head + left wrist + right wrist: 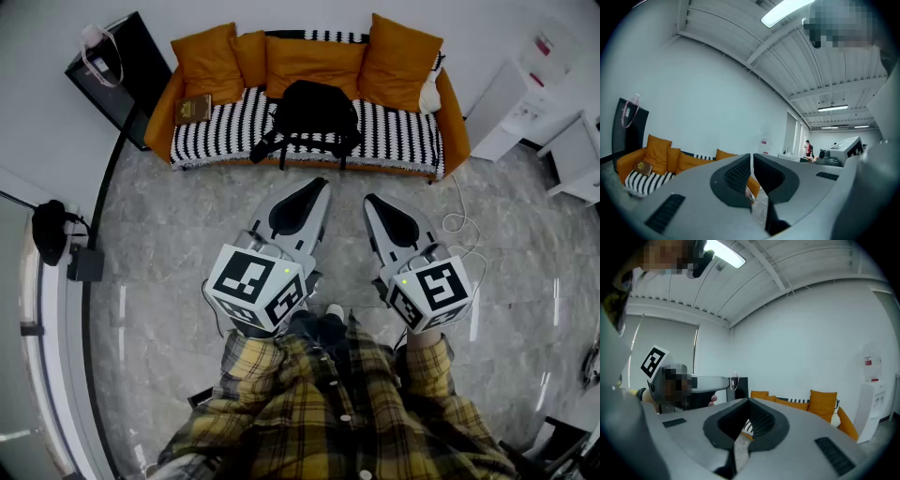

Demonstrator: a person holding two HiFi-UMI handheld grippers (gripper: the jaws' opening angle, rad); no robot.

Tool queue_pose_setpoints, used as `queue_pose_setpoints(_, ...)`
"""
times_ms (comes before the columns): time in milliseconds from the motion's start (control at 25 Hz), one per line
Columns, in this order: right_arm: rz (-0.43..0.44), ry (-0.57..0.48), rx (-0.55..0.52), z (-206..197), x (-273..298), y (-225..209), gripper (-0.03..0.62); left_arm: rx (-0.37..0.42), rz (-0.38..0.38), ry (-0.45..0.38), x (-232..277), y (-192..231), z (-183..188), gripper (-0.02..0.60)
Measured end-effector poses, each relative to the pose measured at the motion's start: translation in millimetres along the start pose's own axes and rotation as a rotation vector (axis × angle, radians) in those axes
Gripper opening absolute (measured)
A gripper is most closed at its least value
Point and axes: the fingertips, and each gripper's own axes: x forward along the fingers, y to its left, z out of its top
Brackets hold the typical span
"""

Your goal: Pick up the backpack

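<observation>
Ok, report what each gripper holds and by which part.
Nothing: left gripper and right gripper are both shut and empty. The backpack lies on the sofa.

The left gripper (751,159) has its jaws together, empty; an orange sofa (628,165) sits beyond.

Matt black cloth backpack (314,111), glossy marble-look floor (169,281)

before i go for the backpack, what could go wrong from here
The left gripper and right gripper are shut, well short of the black backpack; unopened, they'd shove it into the orange cushions. Its straps hang over the sofa's front edge: a strap-only grab may let it swing. A white cable on the floor by the sofa's right end could snag a foot.
</observation>
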Motion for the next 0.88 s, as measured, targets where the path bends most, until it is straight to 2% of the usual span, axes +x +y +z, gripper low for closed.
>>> queue_pose_setpoints(560,0.045,-0.051,-0.012,-1.6,-39.0,-3.6,0.015,0.049,0.055,-0.041,-8.3,-38.8,1.1,0.037)
queue_pose_setpoints(880,0.05,-0.028,0.041,-15.0,-27.9,-15.9,0.017,0.058,0.083,-0.033,-0.4,-26.4,0.9,0.037)
